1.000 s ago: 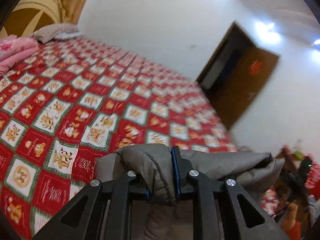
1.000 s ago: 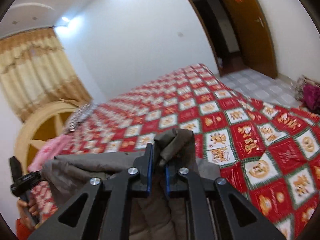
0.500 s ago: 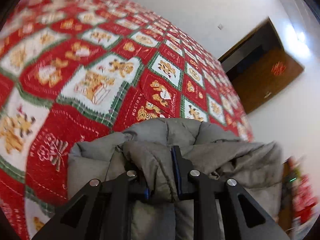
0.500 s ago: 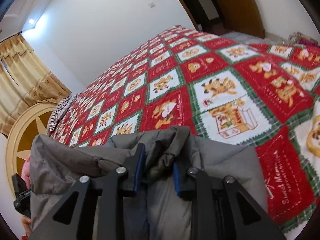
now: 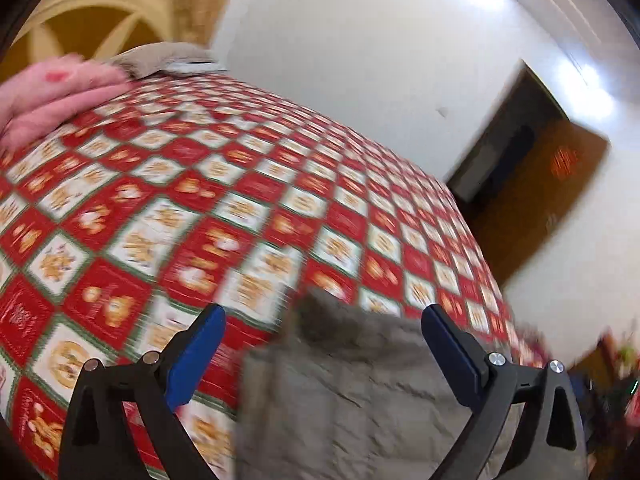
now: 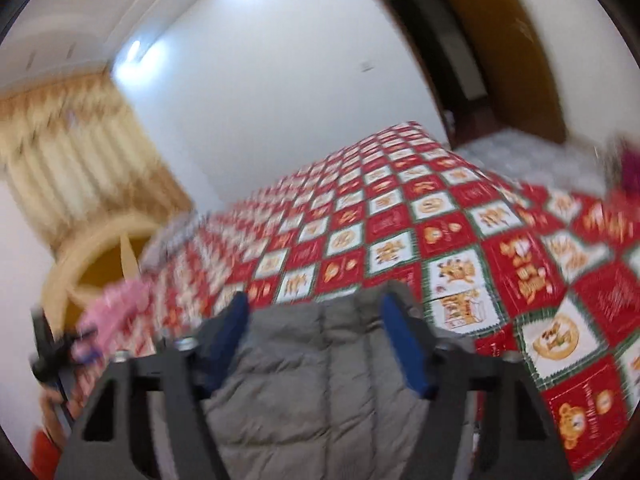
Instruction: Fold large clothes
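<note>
Bed [image 5: 280, 184] under red-and-white checked holiday cover carries all visible items. Grey quilted coat [image 6: 320, 392] lies puffy on near edge. Pink bedding [image 5: 52, 96] near headboard. Left gripper [image 5: 320, 316] spread wide, holding nothing. Right gripper [image 6: 316, 304] likewise, straddling coat.
</note>
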{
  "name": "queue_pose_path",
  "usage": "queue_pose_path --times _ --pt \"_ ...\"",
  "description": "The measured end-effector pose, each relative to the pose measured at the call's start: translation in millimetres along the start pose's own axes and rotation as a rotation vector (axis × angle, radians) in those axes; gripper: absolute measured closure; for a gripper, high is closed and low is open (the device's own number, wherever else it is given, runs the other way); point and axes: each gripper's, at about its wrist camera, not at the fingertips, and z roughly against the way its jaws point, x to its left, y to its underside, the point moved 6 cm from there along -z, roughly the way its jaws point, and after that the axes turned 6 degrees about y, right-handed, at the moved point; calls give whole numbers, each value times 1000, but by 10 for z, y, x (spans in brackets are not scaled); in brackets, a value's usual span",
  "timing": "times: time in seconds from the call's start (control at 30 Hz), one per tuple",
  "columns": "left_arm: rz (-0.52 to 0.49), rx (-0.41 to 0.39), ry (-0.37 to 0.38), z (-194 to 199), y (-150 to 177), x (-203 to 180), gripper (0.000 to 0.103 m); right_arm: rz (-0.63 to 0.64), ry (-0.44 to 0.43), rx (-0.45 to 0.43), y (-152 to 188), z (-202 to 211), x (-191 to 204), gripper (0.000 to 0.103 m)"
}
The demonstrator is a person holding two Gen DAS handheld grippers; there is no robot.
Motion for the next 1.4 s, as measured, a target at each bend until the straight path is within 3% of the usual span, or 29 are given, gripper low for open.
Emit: queue_pose_path --times 0.07,0.2,0.3,0.47,0.53,0.57,0.63,0.7,0.87,1.03,1.17,1.27,1.33,1.4 --pt "-62 52 24 -220 224 -372 5 117 15 39 77 -107 388 60" --pt "-274 111 20 -667 757 -1071 5 272 30 138 451 -517 936 68" --pt "-378 114 -44 -930 943 -1228 4 266 72 268 784 -1041 970 74" --pt "-472 93 -180 -1344 868 -1023 5 276 141 300 916 -1553 722 75" --pt "-470 79 -248 -1512 864 -795 5 239 140 295 945 -1656 613 76" --pt "-433 91 -244 -1606 869 -632 5 218 126 290 951 -1727 593 76" --pt "-309 106 -153 -1698 852 -422 5 170 90 271 963 -1803 590 76" --pt "-238 96 -125 -1729 820 -299 4 171 91 271 996 -1869 612 76" --pt "-220 135 -137 -1877 866 -243 3 121 48 310 1009 -2015 569 78" --pt "-221 167 -151 -1959 905 -245 1 128 71 326 983 -2004 578 79" --pt "-241 163 -171 -1952 924 -261 1 138 129 219 705 -1648 440 76" --pt "-241 163 -170 -1954 923 -257 1 129 237 160 518 -1493 138 75" --pt "-239 161 -164 -1951 919 -256 1 99 311 190 533 -1519 -176 75" --pt "-232 162 -137 -1945 917 -255 1 48 313 232 662 -1609 -410 84"
